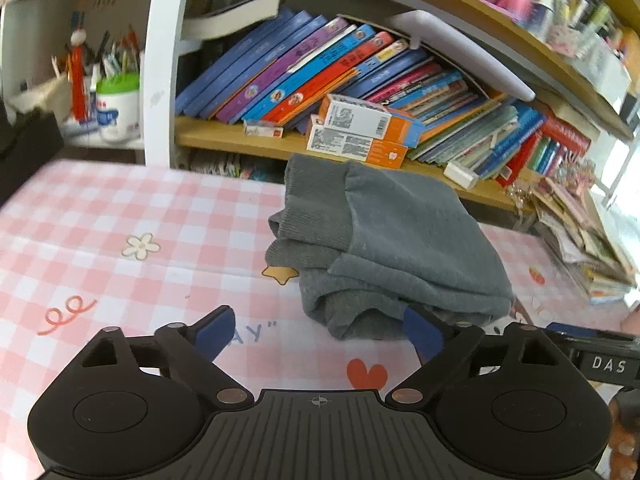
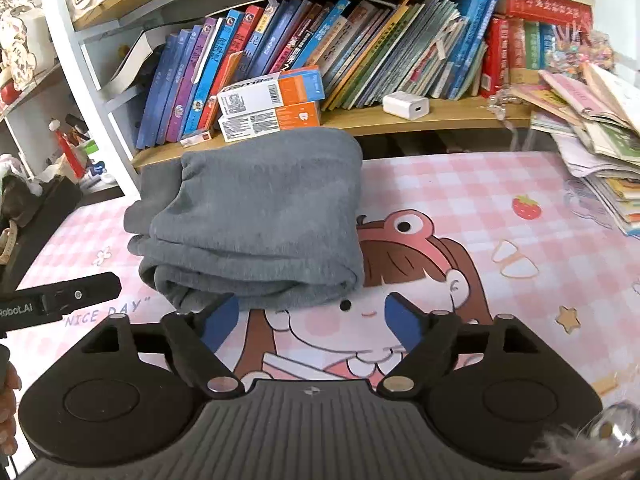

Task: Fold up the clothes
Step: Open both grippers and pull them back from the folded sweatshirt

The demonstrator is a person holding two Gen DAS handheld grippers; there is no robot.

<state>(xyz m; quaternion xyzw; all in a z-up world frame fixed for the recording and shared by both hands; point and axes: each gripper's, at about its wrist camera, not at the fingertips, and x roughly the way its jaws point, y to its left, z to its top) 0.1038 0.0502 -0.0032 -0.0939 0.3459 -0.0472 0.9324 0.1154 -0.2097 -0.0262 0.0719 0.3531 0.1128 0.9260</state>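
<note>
A grey knitted garment [image 1: 384, 248] lies folded in a thick bundle on the pink checked tablecloth [image 1: 132, 216], close to the bookshelf. My left gripper [image 1: 320, 332] is open just in front of the bundle's near edge, its blue pads apart with nothing between them. From the right wrist view the same folded garment [image 2: 256, 220] sits left of centre on the tablecloth [image 2: 460, 200]. My right gripper [image 2: 308, 320] is open too, empty, just short of the bundle's near right corner. The left gripper's body [image 2: 60, 298] shows at the left edge there.
A wooden bookshelf [image 1: 240, 140] packed with leaning books and orange-white boxes [image 1: 360, 132] runs behind the table. A loose stack of booklets [image 2: 600, 160] lies at the table's right end. A white charger [image 2: 406, 106] sits on the shelf. A pen pot [image 1: 116, 96] stands far left.
</note>
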